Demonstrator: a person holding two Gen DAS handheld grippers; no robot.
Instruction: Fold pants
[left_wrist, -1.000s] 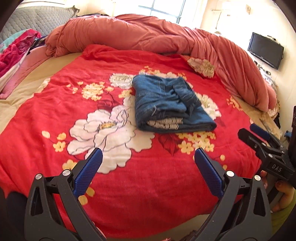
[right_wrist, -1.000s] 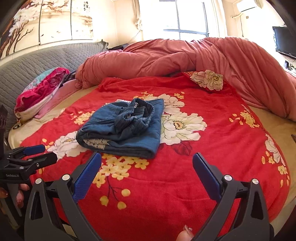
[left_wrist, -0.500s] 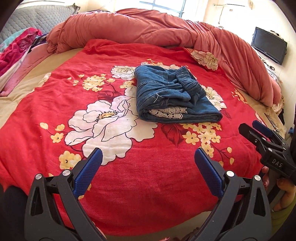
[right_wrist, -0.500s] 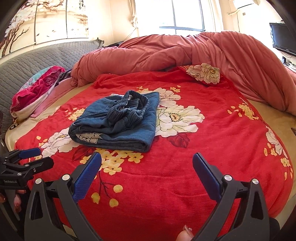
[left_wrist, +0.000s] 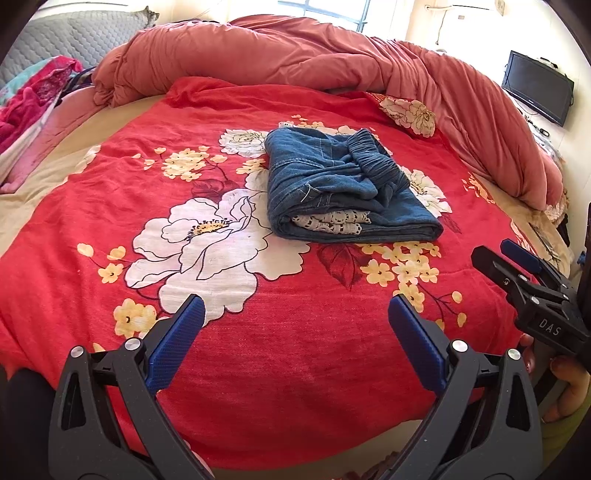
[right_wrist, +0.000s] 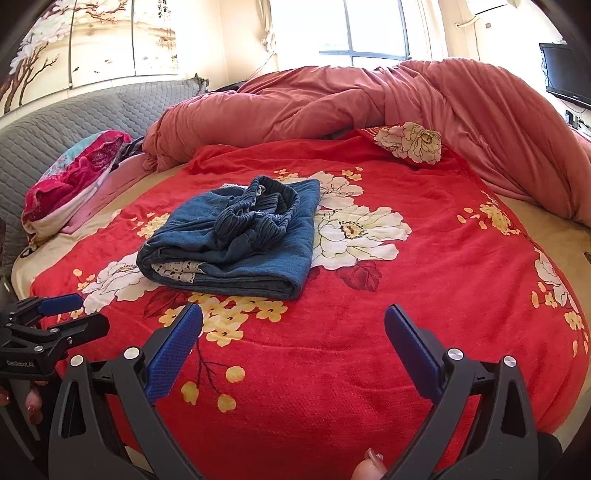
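Both grippers are hanging wide open, gripping nothing: the left gripper (left_wrist: 293, 314) and right gripper (right_wrist: 293, 323) are hovering near the blanket's (left_wrist: 295, 350) front edge. The folded pants (left_wrist: 343, 190) are lying mid-bed, untouched. Only the right view is catching the painted wall panel (right_wrist: 92, 40). Labels are reading "DAS" and "GetRobot.AI".

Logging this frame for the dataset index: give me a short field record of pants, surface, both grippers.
garment: folded blue denim pants, white lace trim showing at the near fold, gathered waistband on top
surface: red floral blanket on a bed
garment position: middle of the blanket, beyond both grippers
left hand-held gripper: open, empty, short of the pants
right hand-held gripper: open, empty, short of the pants
behind: bunched salmon-pink duvet along the far edge
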